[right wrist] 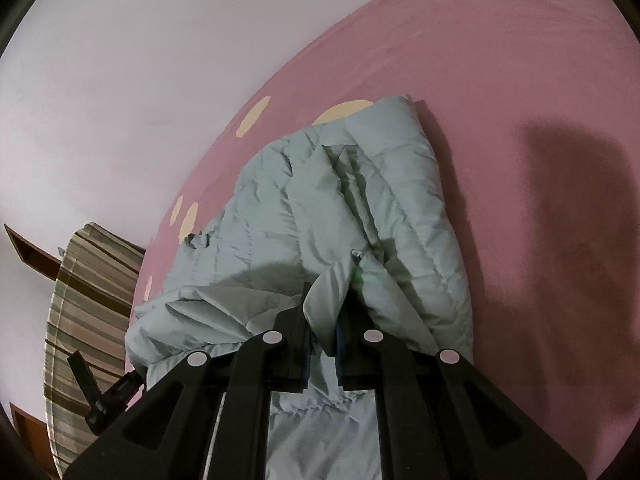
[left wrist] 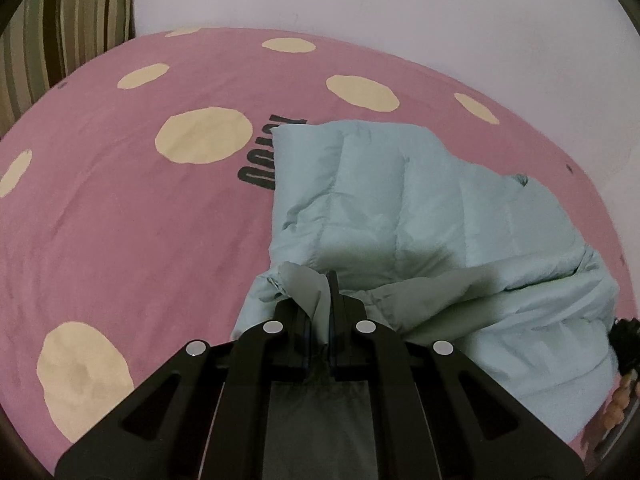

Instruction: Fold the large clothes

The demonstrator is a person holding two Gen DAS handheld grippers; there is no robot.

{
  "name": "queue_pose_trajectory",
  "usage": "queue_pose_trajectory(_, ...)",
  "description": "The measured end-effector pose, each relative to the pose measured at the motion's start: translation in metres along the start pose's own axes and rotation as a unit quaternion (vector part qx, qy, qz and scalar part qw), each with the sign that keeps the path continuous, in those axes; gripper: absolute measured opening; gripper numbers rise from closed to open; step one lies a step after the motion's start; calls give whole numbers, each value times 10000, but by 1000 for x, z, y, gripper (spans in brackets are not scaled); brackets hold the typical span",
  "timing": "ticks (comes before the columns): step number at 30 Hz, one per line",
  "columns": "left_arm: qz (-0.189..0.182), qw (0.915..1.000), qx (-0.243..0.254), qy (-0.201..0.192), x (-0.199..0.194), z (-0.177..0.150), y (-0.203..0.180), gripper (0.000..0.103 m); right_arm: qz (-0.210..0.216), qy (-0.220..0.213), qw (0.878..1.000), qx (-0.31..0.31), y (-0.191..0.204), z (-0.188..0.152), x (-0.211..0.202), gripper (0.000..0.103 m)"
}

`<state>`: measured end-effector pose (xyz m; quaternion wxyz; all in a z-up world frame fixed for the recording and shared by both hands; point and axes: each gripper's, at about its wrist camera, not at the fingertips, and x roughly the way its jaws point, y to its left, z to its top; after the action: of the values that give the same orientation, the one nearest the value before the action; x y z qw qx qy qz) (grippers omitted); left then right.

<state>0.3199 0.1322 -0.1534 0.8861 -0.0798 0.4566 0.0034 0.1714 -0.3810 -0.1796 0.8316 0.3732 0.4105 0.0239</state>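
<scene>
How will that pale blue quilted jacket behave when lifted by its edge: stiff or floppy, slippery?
Probably floppy: the quilted jacket crumples and drapes where the left claw and right claw pinch it. Likely light for its bulk, given the puffy quilted panels. The smooth, faintly shiny shell may slide on the pink bedsheet.

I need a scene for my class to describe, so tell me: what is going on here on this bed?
A person is folding a pale blue quilted jacket on a pink spotted bedsheet. The left tool and the right tool are each shut on a pinch of the jacket's fabric. Part of the jacket already lies doubled over on the bed. A striped pillow sits by the wall.
</scene>
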Motion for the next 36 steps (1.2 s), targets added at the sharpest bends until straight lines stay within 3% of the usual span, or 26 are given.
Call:
queue_pose_trajectory(14,-278,9994,-193,-92,-13,10,9,11,-35,-111,9999,-118,12,2,-1,11)
queue_pose_trajectory(16,-323,9992,-210,-129,-16,11,10,16,-13,-132,9999,-108,11,2,-5,13)
queue_pose_trajectory(19,-394,9988,-227,-172,-20,12,12,24,19,-180,9998,-124,11,2,-10,29)
queue_pose_trajectory(22,-485,9980,-328,-246,-24,14,16,36,43,-249,9995,-166,14,4,-17,38)
queue_pose_trajectory(25,-609,9962,-490,-385,-33,17,24,51,86,-312,9993,-196,13,6,-26,43)
queue_pose_trajectory(27,-506,9952,-598,-591,-42,21,32,66,108,-345,9991,-206,11,8,-32,44)
queue_pose_trajectory(32,-561,9911,-861,-846,-56,27,58,68,53,-466,9983,-334,5,15,-50,44)
queue_pose_trajectory(36,-506,9920,-776,-853,-56,19,75,68,-165,-431,9966,-680,7,18,-52,45)
